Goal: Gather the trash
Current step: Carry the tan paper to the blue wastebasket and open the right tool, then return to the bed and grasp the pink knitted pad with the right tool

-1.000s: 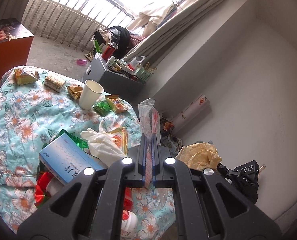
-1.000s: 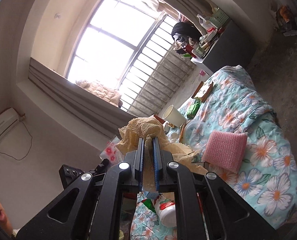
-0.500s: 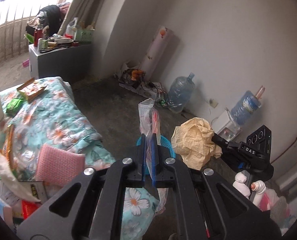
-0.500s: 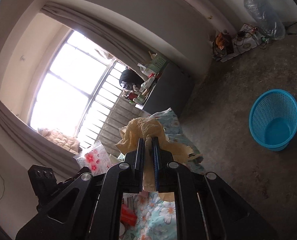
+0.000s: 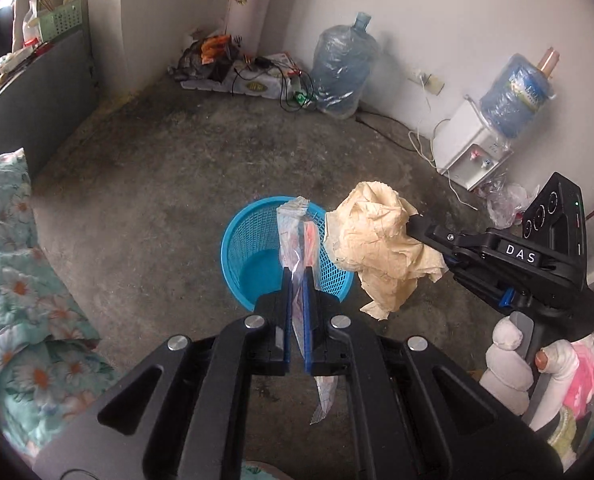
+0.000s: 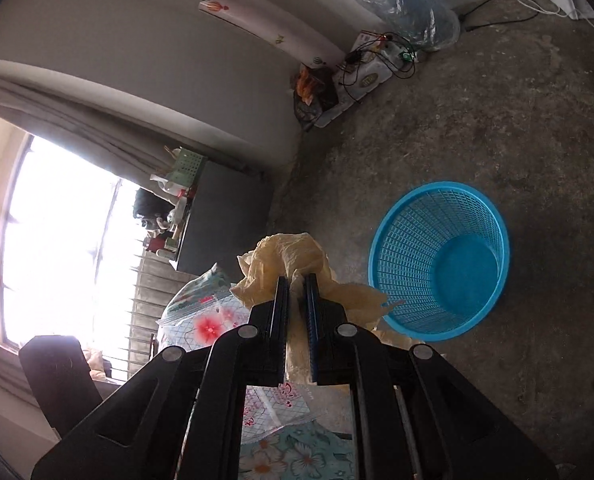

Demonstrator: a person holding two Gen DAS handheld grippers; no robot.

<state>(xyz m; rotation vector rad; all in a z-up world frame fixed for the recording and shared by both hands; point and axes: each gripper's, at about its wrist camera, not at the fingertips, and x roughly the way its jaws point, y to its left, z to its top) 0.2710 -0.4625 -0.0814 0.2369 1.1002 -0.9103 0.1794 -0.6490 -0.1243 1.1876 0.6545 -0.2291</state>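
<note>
Now, left gripper clamps a clear plastic bag above the blue basket, right gripper pinches crumpled yellow paper at its 3 o'clock rim: centre each before letting go.

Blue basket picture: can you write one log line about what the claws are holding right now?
left claw: shut on clear plastic bag | right claw: shut on crumpled yellow paper | blue basket: on floor, looks empty
</note>
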